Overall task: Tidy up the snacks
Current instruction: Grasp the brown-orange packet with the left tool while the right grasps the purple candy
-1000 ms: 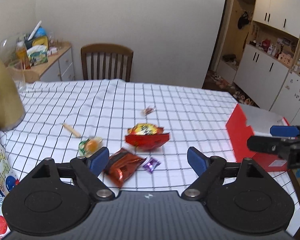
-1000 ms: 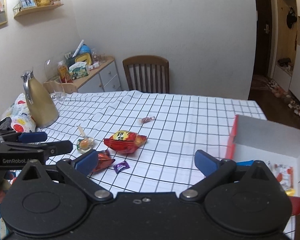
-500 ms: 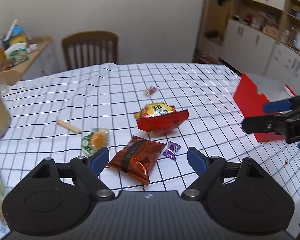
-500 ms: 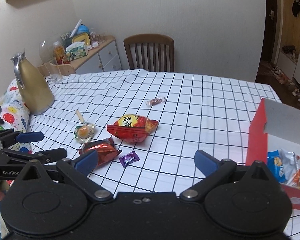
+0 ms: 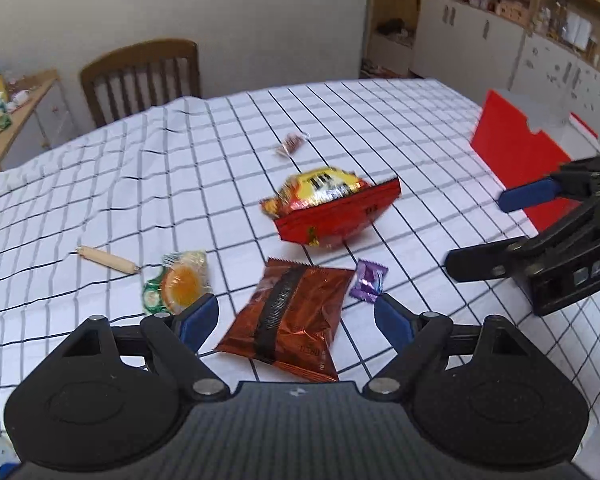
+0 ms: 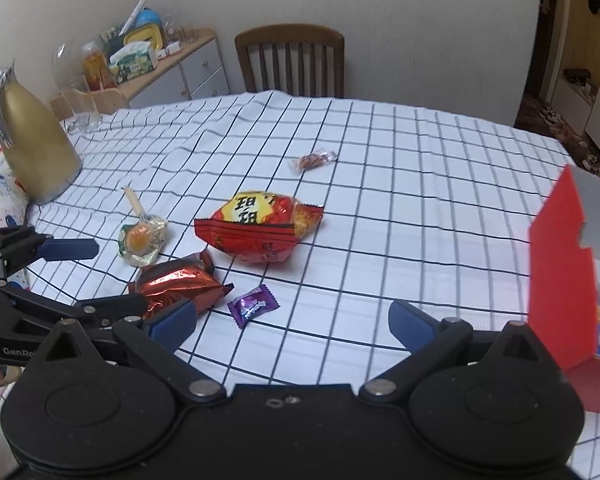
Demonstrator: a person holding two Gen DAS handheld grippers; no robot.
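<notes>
On left tool (image 6: 66, 276): "GenRo" lettering.

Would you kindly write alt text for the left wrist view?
The open left gripper hovers over a dark red foil snack bag on a checked tablecloth, with a purple candy, lollipop and red-and-yellow bag nearby. The right gripper and a red box sit at right.

A home's dining room. A desk (image 6: 420, 184) under a white checked cloth stands by a plain wall, with a wooden chair (image 6: 290, 64) pushed in at its far side. A low sideboard (image 6: 172, 76) beside it is piled with household clutter, and a gold jug (image 6: 32, 140) sits on the desk. Built-in white cupboards (image 5: 500, 40) with crowded open shelves line the far wall.
</notes>
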